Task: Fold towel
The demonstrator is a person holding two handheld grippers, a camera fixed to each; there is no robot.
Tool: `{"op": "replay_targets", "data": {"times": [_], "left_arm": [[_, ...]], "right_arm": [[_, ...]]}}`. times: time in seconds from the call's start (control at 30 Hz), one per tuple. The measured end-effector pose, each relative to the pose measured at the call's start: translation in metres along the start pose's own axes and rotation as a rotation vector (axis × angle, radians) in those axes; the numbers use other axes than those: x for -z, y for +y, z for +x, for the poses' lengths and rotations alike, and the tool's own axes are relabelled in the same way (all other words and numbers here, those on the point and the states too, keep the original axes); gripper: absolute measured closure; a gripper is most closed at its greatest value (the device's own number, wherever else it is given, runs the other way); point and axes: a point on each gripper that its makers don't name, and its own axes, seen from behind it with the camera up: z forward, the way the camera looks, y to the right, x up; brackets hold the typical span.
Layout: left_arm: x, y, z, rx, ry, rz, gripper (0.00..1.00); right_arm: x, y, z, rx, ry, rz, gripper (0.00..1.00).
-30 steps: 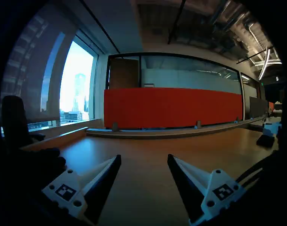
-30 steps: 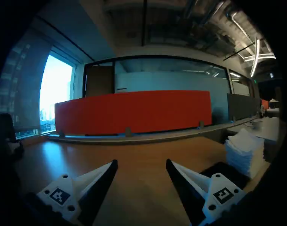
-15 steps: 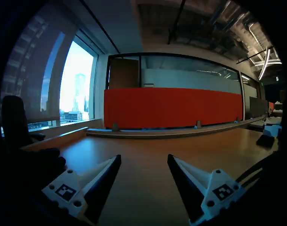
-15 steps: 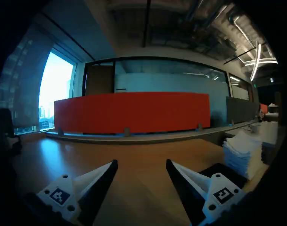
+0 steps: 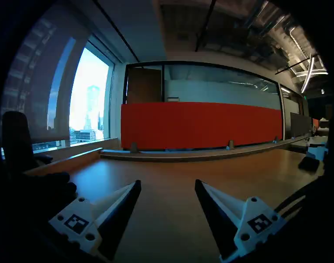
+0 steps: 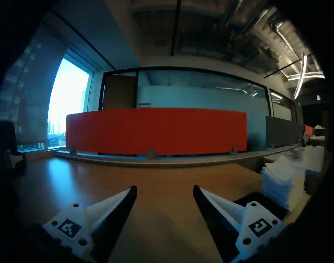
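Left claw and right claw are hovering low over the wooden tabletop, jaws apart, gripping nothing, probably readying to fetch a towel; the white towel stack is sitting at the right gripper view's lower right.

A wooden table stretches back to a low red partition with a glass wall above it. A bright window at the left shows city towers, with a dark chair near it. Strip lights glow under an exposed ceiling
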Motion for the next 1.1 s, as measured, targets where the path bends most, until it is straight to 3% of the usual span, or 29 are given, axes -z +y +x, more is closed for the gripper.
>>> {"op": "replay_targets", "data": {"times": [1.1], "left_arm": [[-0.0008,-0.0007,-0.0016,0.000,0.001,0.000,0.09]], "right_arm": [[0.0020,-0.0004,-0.0016,0.000,-0.001,0.004,0.01]]}}
